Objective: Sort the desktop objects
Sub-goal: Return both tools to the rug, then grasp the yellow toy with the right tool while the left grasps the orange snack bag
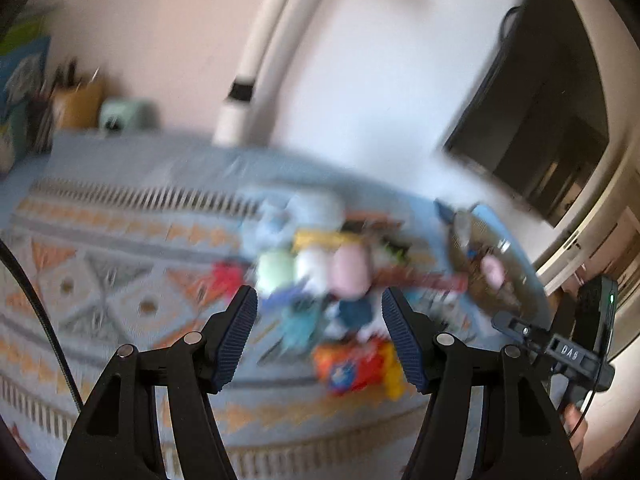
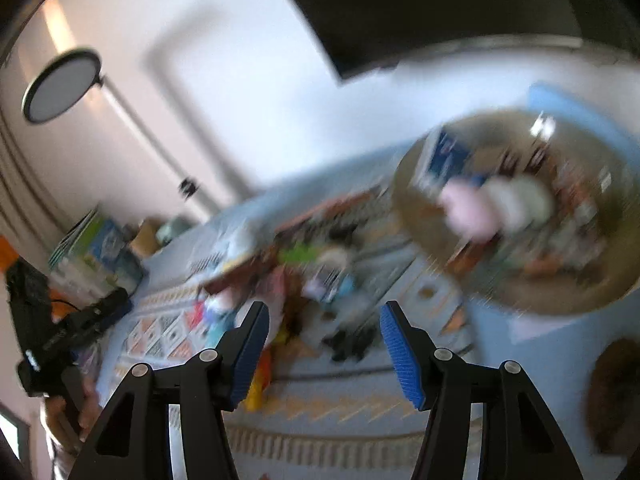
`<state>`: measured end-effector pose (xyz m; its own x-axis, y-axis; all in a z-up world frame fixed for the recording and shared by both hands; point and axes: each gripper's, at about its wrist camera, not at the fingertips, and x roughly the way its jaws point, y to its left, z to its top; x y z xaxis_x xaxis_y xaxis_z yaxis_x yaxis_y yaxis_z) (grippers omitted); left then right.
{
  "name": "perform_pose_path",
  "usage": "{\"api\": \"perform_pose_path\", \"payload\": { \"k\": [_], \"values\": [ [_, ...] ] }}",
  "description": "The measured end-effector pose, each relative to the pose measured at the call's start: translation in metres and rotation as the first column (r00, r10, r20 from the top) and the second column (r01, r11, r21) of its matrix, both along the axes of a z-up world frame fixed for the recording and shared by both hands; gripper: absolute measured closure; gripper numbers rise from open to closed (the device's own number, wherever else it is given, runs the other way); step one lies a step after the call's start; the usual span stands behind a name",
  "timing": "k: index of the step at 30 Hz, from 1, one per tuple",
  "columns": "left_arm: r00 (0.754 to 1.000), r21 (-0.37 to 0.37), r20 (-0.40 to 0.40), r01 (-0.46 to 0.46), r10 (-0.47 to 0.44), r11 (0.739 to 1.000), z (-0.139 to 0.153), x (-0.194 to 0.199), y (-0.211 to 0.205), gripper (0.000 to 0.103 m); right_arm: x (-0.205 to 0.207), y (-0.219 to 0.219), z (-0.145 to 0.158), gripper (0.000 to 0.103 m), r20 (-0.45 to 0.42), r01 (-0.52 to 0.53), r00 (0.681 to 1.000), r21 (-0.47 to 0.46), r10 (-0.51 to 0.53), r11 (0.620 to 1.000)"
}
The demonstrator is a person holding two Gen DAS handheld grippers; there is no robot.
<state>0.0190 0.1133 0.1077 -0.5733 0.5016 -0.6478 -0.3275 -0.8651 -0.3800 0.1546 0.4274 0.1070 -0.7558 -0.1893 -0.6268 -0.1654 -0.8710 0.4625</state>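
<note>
Both views are badly blurred. A pile of small objects [image 1: 320, 288] lies on a patterned blue cloth [image 1: 112, 264]: pale green, white and pink rolls, a red thing, a teal thing and an orange packet [image 1: 348, 364]. My left gripper [image 1: 318, 320] hovers over the near side of the pile, open and holding nothing. A round brownish tray [image 2: 520, 304] stands at the right, with pink, white and pale green shapes and a blue box [image 2: 444, 156] showing in it. My right gripper [image 2: 324, 336] is open and holds nothing, above the cloth between the pile [image 2: 312, 272] and the tray.
A yellow pen cup [image 1: 78, 104], a mint-green object [image 1: 126, 114] and a white lamp arm [image 1: 240, 112] stand at the back. A dark monitor [image 1: 532, 120] hangs at the right. Books [image 2: 96, 248] are far left, and a hand [image 2: 84, 408] holds the other gripper.
</note>
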Motion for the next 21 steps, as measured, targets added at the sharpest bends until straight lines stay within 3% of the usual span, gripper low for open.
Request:
{"api": "perform_pose_path", "payload": {
  "k": [3,8,16,19,21],
  "values": [
    [0.997,0.002,0.078,-0.011,0.011,1.0,-0.031,0.005,-0.007,0.04,-0.012,-0.027,-0.024,0.046,0.055,-0.11,0.992,-0.087,0.116,0.99],
    [0.992,-0.001,0.124,0.007,-0.006,1.0,-0.057,0.01,-0.002,0.04,-0.028,-0.085,-0.051,0.046,0.15,-0.261,0.953,-0.032,0.263,0.965],
    [0.982,-0.024,0.132,0.136,-0.132,0.99,-0.065,0.001,0.017,0.04,-0.053,-0.118,-0.065,0.047,0.214,-0.241,0.957,0.203,0.197,0.949],
    [0.969,-0.067,0.11,0.23,-0.222,0.971,-0.064,-0.007,0.037,0.04,-0.057,-0.12,-0.07,0.078,0.224,-0.275,0.948,0.217,0.226,0.937],
    [0.959,-0.087,0.095,0.274,-0.266,0.958,-0.061,-0.013,0.049,0.04,-0.05,-0.115,-0.066,0.083,0.216,-0.269,0.951,0.217,0.223,0.938]
  ]
}}
